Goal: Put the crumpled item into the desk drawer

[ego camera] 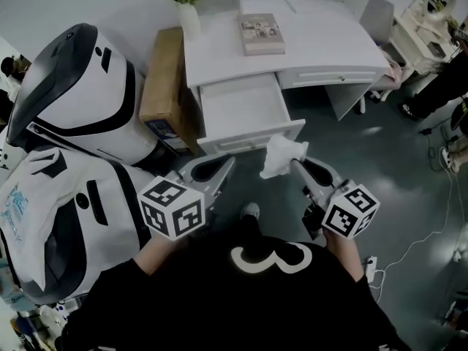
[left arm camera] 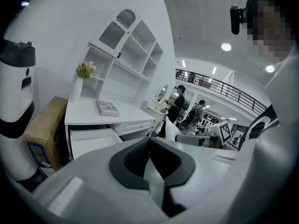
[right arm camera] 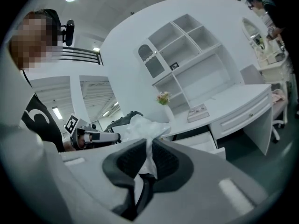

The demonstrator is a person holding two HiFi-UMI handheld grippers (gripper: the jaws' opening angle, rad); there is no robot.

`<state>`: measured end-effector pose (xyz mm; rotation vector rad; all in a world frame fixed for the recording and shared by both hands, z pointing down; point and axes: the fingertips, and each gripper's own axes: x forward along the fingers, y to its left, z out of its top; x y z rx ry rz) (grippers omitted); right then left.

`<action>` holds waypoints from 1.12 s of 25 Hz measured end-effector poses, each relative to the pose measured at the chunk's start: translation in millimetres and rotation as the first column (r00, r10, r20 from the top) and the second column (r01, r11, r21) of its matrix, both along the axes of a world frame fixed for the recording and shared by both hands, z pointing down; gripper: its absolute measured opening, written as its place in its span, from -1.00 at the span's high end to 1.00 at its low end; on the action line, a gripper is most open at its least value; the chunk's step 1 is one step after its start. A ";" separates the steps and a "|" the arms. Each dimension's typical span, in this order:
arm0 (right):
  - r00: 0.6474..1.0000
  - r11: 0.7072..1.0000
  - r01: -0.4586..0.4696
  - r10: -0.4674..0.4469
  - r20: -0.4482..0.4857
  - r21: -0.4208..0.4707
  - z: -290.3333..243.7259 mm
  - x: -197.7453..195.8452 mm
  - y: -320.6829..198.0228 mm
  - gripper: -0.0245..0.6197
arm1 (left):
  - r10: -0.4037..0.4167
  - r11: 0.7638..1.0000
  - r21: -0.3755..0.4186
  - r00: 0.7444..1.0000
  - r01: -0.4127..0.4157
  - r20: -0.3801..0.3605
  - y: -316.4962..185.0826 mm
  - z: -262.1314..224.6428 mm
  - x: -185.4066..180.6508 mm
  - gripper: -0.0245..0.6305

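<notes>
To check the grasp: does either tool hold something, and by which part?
The right tool pinches the crumpled white item by one end; the left tool holds nothing.

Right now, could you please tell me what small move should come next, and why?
Probably carry the right tool a little forward: it is shut on the crumpled paper, which hangs at the front edge of the open drawer, not yet inside it.

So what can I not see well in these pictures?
- Book cover print: too small, head view.
- Drawer front's right end: behind the paper, head view.
- Paper's lower part: inside the right hand-held gripper, right gripper view.
- Box label: blurred, head view.
</notes>
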<state>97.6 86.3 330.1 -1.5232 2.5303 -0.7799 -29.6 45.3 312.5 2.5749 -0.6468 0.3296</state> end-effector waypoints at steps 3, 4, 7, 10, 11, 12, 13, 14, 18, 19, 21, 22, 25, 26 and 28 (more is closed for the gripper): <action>1.000 1.000 0.012 -0.012 0.002 -0.028 9.0 5.6 -38.6 0.80 | -0.006 0.999 -0.031 1.000 0.006 0.011 -37.9 12.9 9.0 0.89; 1.000 0.999 0.015 -0.015 -0.001 -0.036 11.7 7.4 -50.3 0.80 | -0.007 0.999 -0.040 1.000 0.008 0.012 -49.4 16.7 11.9 0.89; 1.000 0.998 0.024 -0.024 -0.012 -0.060 18.4 11.0 -82.4 0.80 | -0.012 0.998 -0.063 1.000 0.012 0.008 -81.8 26.3 18.1 0.89; 0.999 0.996 0.029 -0.032 -0.036 -0.081 22.7 13.3 -108.3 0.80 | -0.013 0.997 -0.081 1.000 0.012 -0.002 -108.5 32.9 22.8 0.89; 0.998 0.996 0.029 -0.033 -0.045 -0.087 24.0 14.2 -114.8 0.80 | -0.013 0.996 -0.085 1.000 0.013 -0.005 -115.5 34.9 23.9 0.89; 0.998 0.995 0.027 -0.032 -0.053 -0.092 25.4 15.2 -120.3 0.80 | -0.014 0.996 -0.088 1.000 0.013 -0.007 -121.6 36.9 24.4 0.89; 0.998 0.995 0.024 -0.030 -0.061 -0.097 27.3 16.3 -125.0 0.80 | -0.015 0.996 -0.089 1.000 0.015 -0.007 -127.0 39.0 24.4 0.89; 0.997 0.995 0.020 -0.027 -0.068 -0.102 29.6 17.4 -129.0 0.80 | -0.017 0.996 -0.090 1.000 0.017 -0.006 -131.8 41.2 23.7 0.89; 0.996 0.993 0.005 -0.016 -0.092 -0.118 37.9 23.9 -140.3 0.80 | -0.027 0.995 -0.091 1.000 0.026 -0.002 -145.1 50.1 21.5 0.89; 0.995 0.993 0.004 -0.016 -0.097 -0.119 39.3 24.7 -142.0 0.80 | -0.028 0.995 -0.093 1.000 0.028 0.001 -147.1 52.6 21.1 0.89; 0.994 0.992 0.008 -0.021 -0.106 -0.123 41.0 24.3 -144.3 0.80 | -0.034 0.994 -0.100 0.999 0.035 0.004 -149.1 57.1 19.6 0.89; 0.994 0.992 0.011 -0.024 -0.109 -0.125 41.1 23.6 -145.9 0.80 | -0.039 0.994 -0.104 0.999 0.039 0.004 -149.9 58.9 18.6 0.89; 0.992 0.991 0.022 -0.038 -0.117 -0.131 42.5 22.0 -153.7 0.80 | -0.050 0.993 -0.110 0.999 0.051 0.012 -153.3 64.4 17.3 0.89; 0.992 0.991 0.028 -0.044 -0.119 -0.132 44.1 22.0 -157.0 0.80 | -0.052 0.992 -0.111 0.999 0.054 0.015 -155.1 65.9 17.6 0.89; 0.991 0.990 0.043 -0.059 -0.121 -0.135 47.6 21.8 -165.2 0.80 | -0.060 0.992 -0.112 0.998 0.062 0.019 -160.5 67.8 18.4 0.89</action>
